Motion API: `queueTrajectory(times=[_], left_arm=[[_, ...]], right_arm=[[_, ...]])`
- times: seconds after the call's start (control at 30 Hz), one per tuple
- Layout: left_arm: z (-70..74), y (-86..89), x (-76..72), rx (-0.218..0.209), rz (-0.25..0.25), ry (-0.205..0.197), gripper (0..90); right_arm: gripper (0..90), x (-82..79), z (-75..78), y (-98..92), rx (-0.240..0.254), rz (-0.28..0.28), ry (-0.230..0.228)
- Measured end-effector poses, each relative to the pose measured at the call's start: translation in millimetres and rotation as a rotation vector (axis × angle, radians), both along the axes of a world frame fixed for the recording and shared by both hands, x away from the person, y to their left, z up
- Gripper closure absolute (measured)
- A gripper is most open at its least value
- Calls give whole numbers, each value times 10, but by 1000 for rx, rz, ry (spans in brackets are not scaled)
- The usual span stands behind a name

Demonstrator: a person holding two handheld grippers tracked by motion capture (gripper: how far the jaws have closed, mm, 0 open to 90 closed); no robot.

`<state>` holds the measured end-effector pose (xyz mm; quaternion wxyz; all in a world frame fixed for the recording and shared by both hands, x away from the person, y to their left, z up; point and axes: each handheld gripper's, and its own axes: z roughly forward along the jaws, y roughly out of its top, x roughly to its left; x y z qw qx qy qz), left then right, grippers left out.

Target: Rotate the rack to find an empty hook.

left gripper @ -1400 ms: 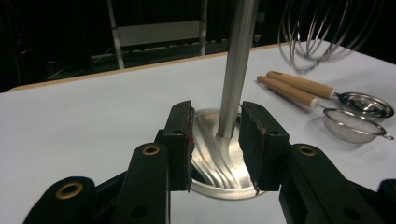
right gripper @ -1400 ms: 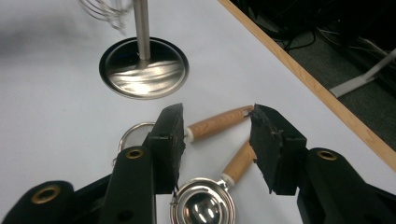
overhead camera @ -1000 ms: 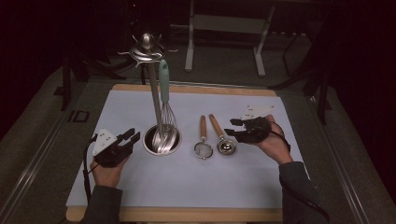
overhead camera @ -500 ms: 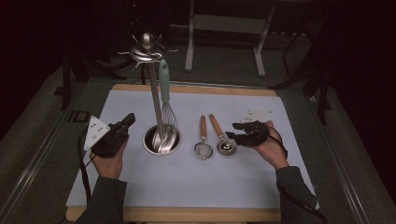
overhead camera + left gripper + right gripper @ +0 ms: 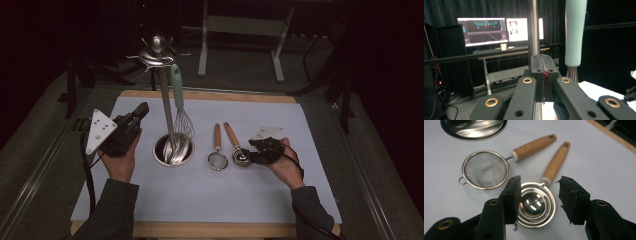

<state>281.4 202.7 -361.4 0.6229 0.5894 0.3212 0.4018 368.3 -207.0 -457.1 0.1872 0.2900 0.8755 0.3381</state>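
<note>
right gripper [image 5: 539,195] is down low over the measuring scoop [image 5: 536,205], jaws spread and straddling its steel bowl, pads not pressing on it yet. the scoop lies flat on the white mat [image 5: 300,200] toward its right side, wooden handle pointing at the far edge, and the small mesh strainer [image 5: 485,169] sits just beside it, nearly touching.

here's the worry: that bowl is shallow, round and shiny. squeeze on the curved rim and it looks likely to squirt out sideways or flip. go in a touch off line and the near jaw could nudge the strainer along too.

left gripper [image 5: 131,125] is clenched on nothing, raised beside the tall utensil stand [image 5: 165,100], whose round base sits near the middle of the mat. in the left gripper view the pole and the mint-handled whisk [image 5: 575,32] loom right past the jaws. a careless swing there could clip the whisk and set it swaying, or rock the whole stand.
</note>
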Motion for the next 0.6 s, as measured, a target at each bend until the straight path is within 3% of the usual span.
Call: queueTrajectory(times=[0.27,0.6], left_arm=[[261,-51,4,-12,-22,-59,900],[539,-158,25,-33,-45,-117,900]], right_arm=[[515,-29,-105,-10,-27,-19,-13],[514,-72,-157,-116,58,-63,-14]])
